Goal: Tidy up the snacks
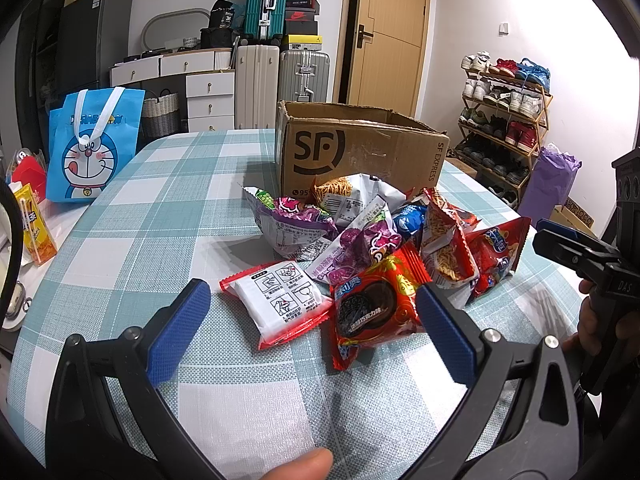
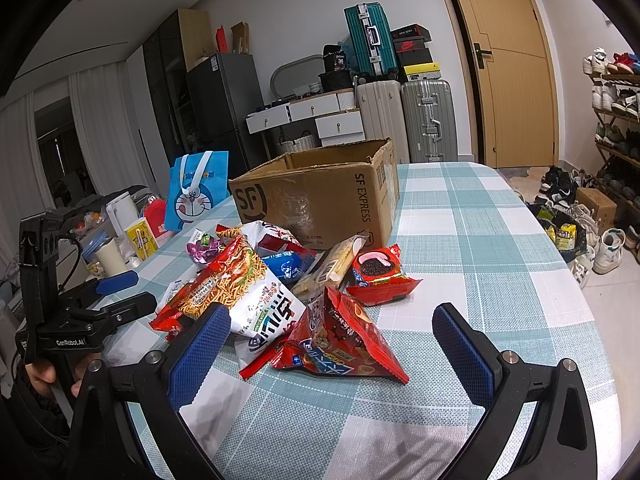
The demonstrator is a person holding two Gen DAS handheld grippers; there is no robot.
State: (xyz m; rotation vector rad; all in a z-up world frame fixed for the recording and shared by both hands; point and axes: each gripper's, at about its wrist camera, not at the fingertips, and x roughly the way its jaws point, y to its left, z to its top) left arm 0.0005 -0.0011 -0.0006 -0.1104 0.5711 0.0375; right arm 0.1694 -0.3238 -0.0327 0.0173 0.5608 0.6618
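A pile of snack packets (image 1: 360,236) lies on the checked tablecloth in front of an open cardboard SF box (image 1: 360,152). My left gripper (image 1: 316,320) is open and low over the near edge of the pile. A white and red packet (image 1: 280,304) and a red cookie packet (image 1: 372,312) lie between its blue pads, untouched. My right gripper (image 2: 332,344) is also open, and a red triangular packet (image 2: 340,336) lies between its fingers. A noodle snack bag (image 2: 240,280) lies just left of that packet. Each gripper shows at the edge of the other's view, as the right gripper (image 1: 544,236) and the left gripper (image 2: 136,292).
A blue cartoon bag (image 1: 92,148) stands at the table's left, with a yellow drink carton (image 1: 36,232) and clutter beside it. The box (image 2: 320,200) stands behind the pile. A shoe rack (image 1: 508,120) and suitcases (image 1: 280,68) stand beyond the table's rounded edge.
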